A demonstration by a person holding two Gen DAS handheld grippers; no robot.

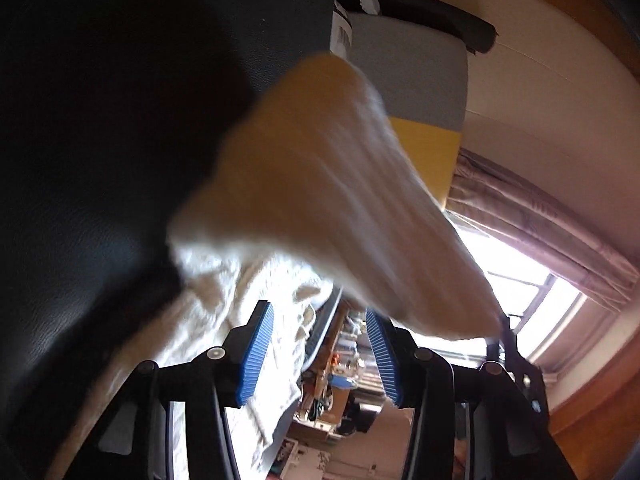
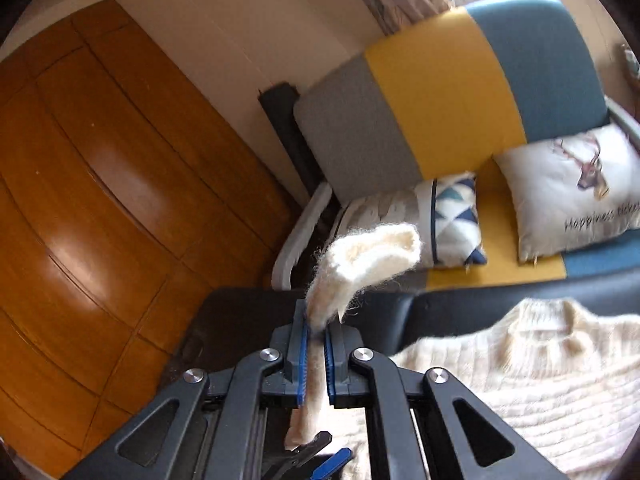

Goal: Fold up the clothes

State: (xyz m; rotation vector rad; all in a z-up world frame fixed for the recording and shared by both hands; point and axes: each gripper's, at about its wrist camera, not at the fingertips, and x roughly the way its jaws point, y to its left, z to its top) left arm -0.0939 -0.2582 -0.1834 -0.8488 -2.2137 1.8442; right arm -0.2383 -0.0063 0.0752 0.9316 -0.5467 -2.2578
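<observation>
A cream knit sweater point(image 2: 552, 364) lies on a black padded surface point(image 2: 460, 312). My right gripper point(image 2: 317, 332) is shut on a strip of the sweater's edge point(image 2: 368, 256), which sticks up past the fingertips. In the left wrist view my left gripper point(image 1: 320, 348) is open, its blue pads point(image 1: 256, 356) apart and empty. A blurred fold of the cream sweater point(image 1: 320, 184) hangs across the view just beyond the fingertips, and more of it lies bunched point(image 1: 224, 300) below. The other gripper's tip point(image 1: 510, 340) shows at the fold's right end.
A grey, yellow and blue sofa point(image 2: 460, 92) stands behind with two cushions point(image 2: 576, 188). A wooden wardrobe point(image 2: 100, 184) fills the left. A bright window with curtains point(image 1: 532, 216) is on the right in the left wrist view, with a cluttered shelf point(image 1: 340, 380) beyond.
</observation>
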